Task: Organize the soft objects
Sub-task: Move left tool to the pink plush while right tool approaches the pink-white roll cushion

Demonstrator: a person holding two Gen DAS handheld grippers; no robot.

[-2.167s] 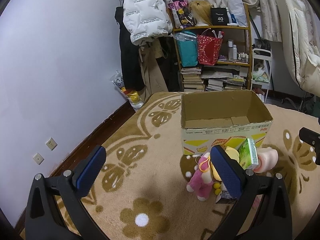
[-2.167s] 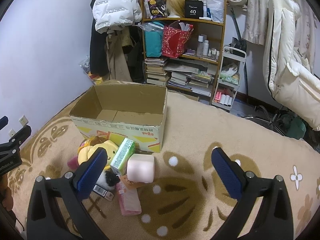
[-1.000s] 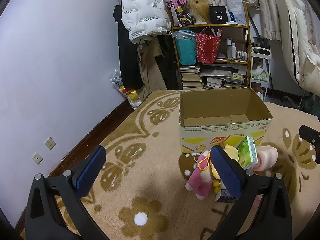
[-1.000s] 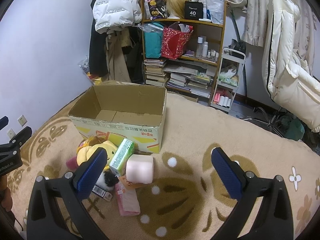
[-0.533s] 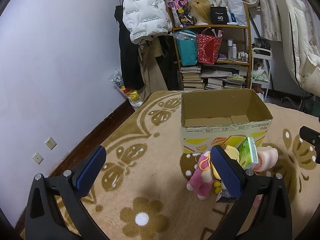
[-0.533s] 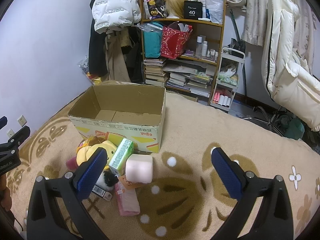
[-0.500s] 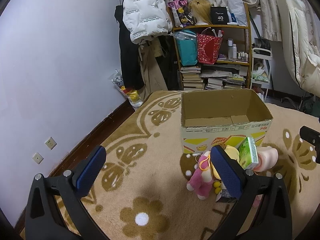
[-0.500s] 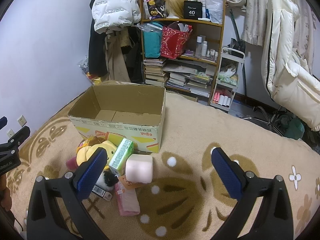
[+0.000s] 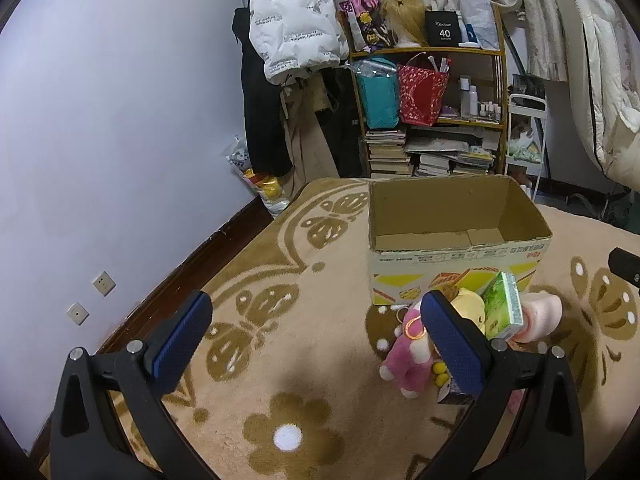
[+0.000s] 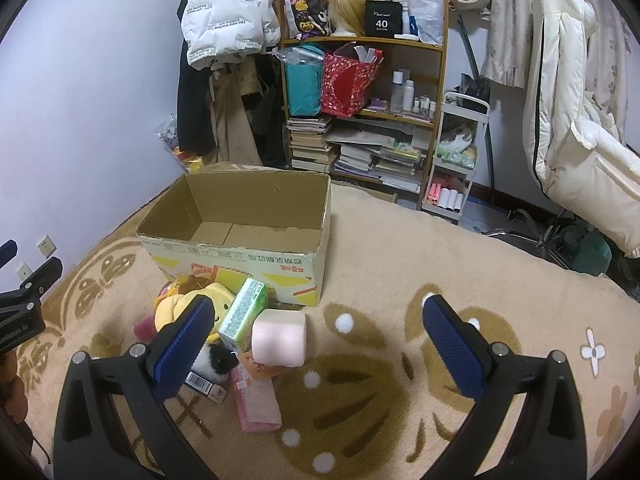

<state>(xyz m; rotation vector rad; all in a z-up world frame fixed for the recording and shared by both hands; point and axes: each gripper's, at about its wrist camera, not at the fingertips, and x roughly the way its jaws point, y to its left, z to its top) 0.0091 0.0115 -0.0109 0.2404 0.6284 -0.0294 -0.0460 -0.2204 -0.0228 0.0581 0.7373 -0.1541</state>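
Observation:
An open, empty cardboard box stands on the tan patterned carpet. In front of it lies a pile: a pink plush, a yellow plush, a green tissue pack, a pink foam roll, a black-and-white plush and a flat pink packet. My left gripper is open and empty, above the carpet left of the pile. My right gripper is open and empty, above the pile's right side.
A wooden shelf with books, bags and bottles stands at the back wall, coats hang to its left, a white cart to its right. A white duvet hangs at far right. Wall sockets sit low on the left wall.
Both grippers stay open and nearly still; the views shift only slightly. Nothing in the pile has moved.

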